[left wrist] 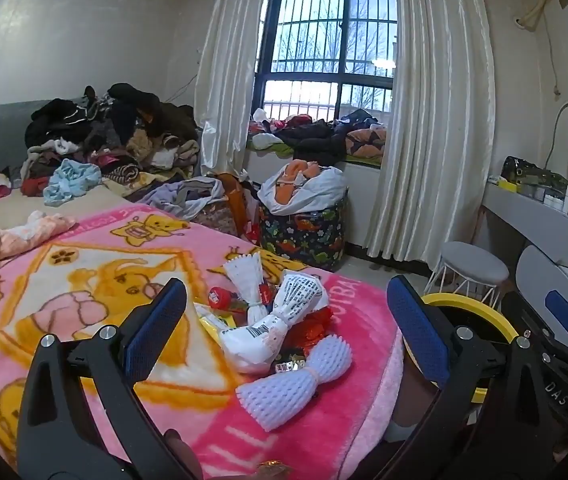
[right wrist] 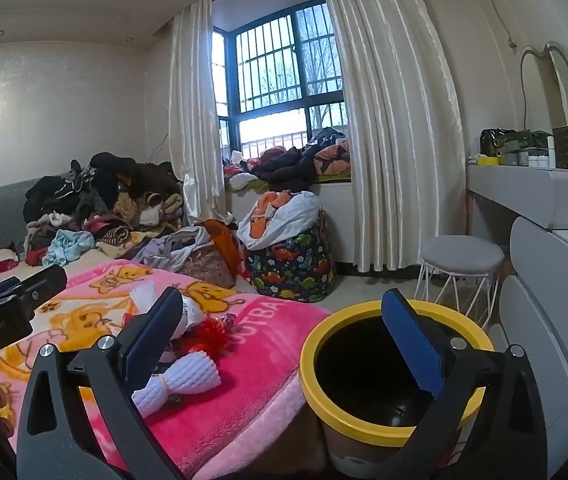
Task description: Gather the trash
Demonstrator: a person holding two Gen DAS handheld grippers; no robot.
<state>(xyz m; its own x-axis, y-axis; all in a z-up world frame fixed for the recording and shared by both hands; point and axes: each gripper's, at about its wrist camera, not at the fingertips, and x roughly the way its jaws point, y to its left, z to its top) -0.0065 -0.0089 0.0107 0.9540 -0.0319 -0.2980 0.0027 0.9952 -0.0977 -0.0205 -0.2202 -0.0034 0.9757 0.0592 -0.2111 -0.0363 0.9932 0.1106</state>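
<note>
On the left, the left tool point(left wrist: 284, 320) gapes wide, empty, above foam fruit nets point(left wrist: 294, 380) and wrappers point(left wrist: 312, 326) on the pink blanket point(left wrist: 83, 280). Rightward, the right tool point(right wrist: 284, 344), equally wide and empty, frames the yellow-rimmed bin point(right wrist: 312, 384). Light foam could slip and miss it.

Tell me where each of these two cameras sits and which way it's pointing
Left wrist: rides on the left gripper, over the pink blanket, facing the barred window; its open fingers frame the trash pile, and the right gripper shows at the right edge.
Right wrist: rides on the right gripper, further right over the bed's edge, same heading; its open fingers straddle the yellow-rimmed bin, and the left gripper shows at left.
Shared: window, blanket, white foam net, bin.
</note>
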